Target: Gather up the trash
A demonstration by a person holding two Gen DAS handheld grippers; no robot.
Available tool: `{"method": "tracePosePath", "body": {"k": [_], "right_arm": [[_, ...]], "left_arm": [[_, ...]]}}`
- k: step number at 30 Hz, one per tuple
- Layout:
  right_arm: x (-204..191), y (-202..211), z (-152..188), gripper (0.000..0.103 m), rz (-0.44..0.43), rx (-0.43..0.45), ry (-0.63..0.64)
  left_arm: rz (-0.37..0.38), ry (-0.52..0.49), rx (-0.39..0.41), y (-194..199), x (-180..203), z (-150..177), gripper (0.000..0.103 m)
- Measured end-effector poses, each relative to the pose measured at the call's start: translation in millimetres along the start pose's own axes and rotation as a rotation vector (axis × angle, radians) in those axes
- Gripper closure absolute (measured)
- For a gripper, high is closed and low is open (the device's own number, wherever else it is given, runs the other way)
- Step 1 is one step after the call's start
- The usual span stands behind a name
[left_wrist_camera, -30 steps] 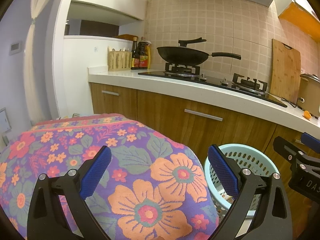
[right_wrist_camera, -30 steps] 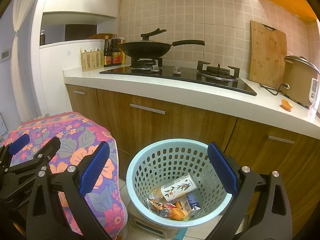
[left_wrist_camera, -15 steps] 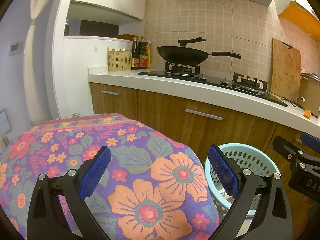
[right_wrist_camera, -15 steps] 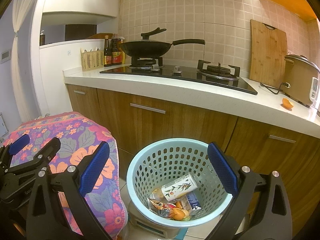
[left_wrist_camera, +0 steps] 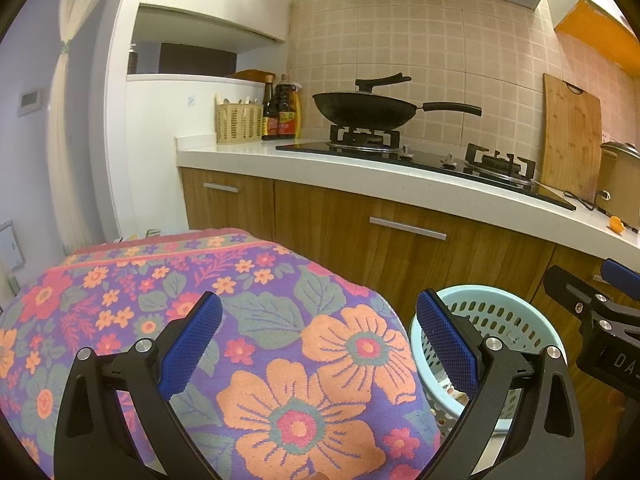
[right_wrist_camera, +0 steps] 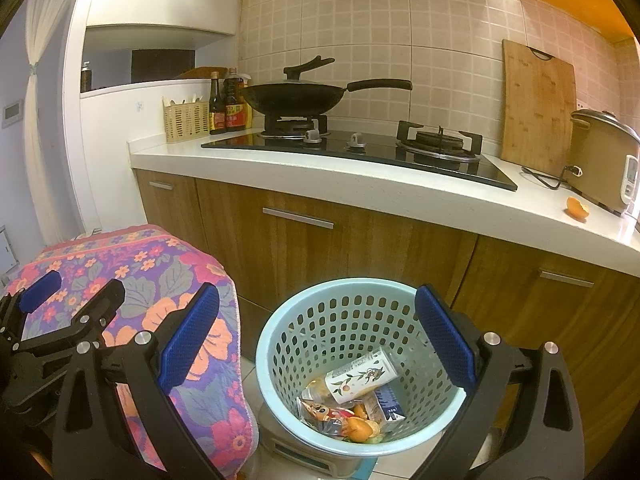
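Note:
A light blue perforated trash basket (right_wrist_camera: 280,344) stands on the floor by the cabinets; it also shows in the left wrist view (left_wrist_camera: 504,312). It holds a drink bottle (right_wrist_camera: 360,376), wrappers and orange peel. A piece of orange peel (right_wrist_camera: 577,208) lies on the white counter near the rice cooker, also in the left wrist view (left_wrist_camera: 616,225). My right gripper (right_wrist_camera: 318,336) is open and empty above the basket. My left gripper (left_wrist_camera: 318,338) is open and empty over the floral cloth (left_wrist_camera: 168,292).
The floral cloth covers a low surface left of the basket (right_wrist_camera: 132,264). The counter carries a gas stove with a black wok (right_wrist_camera: 294,96), a wooden cutting board (right_wrist_camera: 538,104), a rice cooker (right_wrist_camera: 602,164), sauce bottles (right_wrist_camera: 228,104) and a chopstick basket. Wooden cabinets stand below.

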State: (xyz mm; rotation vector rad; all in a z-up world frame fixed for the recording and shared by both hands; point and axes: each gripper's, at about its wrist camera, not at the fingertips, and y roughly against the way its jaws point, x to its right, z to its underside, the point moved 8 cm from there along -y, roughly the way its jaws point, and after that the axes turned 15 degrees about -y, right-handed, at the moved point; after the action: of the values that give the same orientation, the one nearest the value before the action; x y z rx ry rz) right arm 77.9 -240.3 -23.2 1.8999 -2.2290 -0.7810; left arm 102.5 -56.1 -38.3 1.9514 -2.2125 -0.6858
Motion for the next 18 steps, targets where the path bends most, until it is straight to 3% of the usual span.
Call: {"method": "tracePosePath", "body": {"k": [18], "right_arm": [[-3.1,-2.2,-1.9,0.009,-0.009,-0.010,0.000]], "left_arm": [[-0.006,-0.010,-0.006,-0.8,1.1,1.8,0.008]]}}
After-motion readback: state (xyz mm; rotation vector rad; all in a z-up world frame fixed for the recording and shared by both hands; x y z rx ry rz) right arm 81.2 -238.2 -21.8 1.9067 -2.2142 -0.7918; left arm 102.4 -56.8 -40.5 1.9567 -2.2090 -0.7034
